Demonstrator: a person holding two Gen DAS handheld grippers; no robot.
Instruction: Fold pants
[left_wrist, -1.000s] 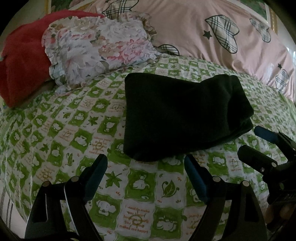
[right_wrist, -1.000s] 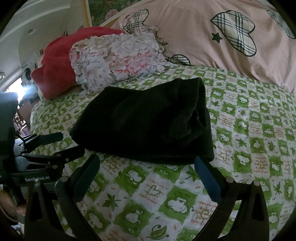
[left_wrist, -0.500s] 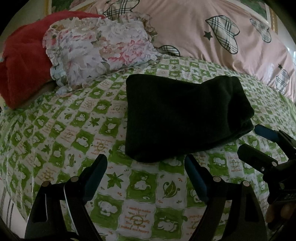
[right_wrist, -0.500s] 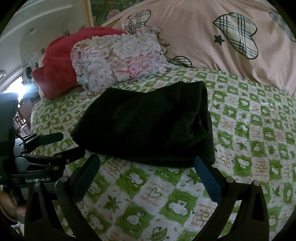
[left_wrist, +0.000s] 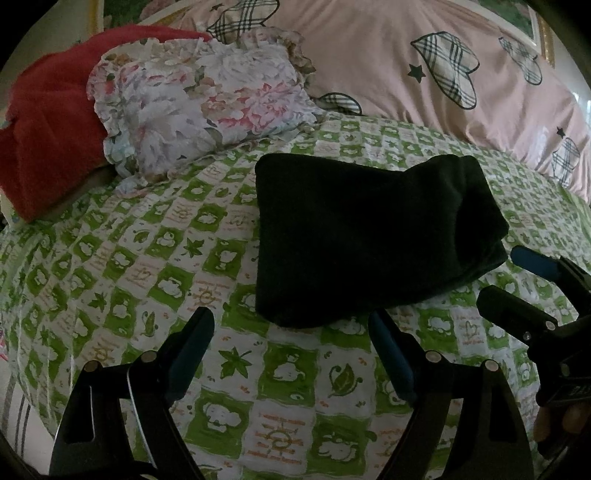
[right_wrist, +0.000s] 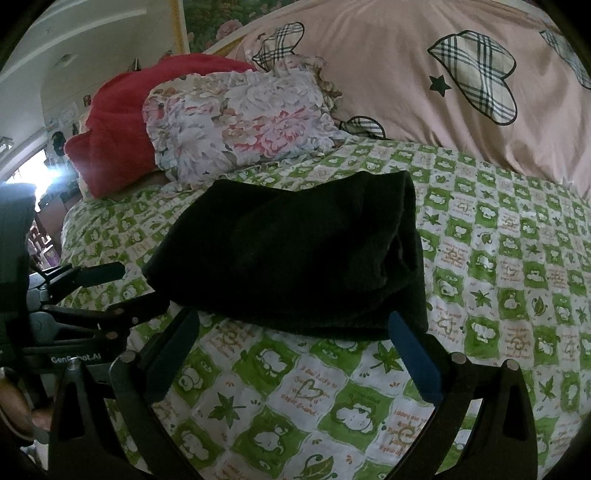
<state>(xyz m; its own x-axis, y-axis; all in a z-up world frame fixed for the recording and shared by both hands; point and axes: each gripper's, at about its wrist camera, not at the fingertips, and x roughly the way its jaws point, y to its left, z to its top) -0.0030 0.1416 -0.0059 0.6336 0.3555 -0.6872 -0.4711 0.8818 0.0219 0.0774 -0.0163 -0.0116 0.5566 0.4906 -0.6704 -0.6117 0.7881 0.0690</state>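
the black pants (left_wrist: 362, 236) lie folded into a compact, thick rectangle on the bed, resting on the green-and-white checked bedsheet (left_wrist: 155, 266). in the left wrist view the bundle sits at about 1 o'clock from the frame centre; in the right wrist view it fills the centre, with its layered folded edge facing 3 o'clock.

the left gripper (left_wrist: 291, 350) is positioned low at 6 o'clock in its own view, with its fingers (left_wrist: 192, 347) spread wide and holding nothing. the near edge of the pants lies just beyond the fingertips, apart from them. the right gripper (right_wrist: 295, 343) is likewise at 6 o'clock in its own view, its blue-padded fingers (right_wrist: 413, 362) wide apart and empty. the near edge of the pants lies just beyond and between the fingertips; contact cannot be confirmed.

each gripper appears in the other's view: the right gripper at 4 o'clock in the left wrist view, the left gripper at 9 o'clock in the right wrist view, both with jaws apart.

behind the pants, at 11 o'clock, a floral pillow (left_wrist: 199, 99) rests against a red blanket (left_wrist: 48, 133). a pink duvet (left_wrist: 406, 48) with plaid heart prints spans 12 to 2 o'clock.
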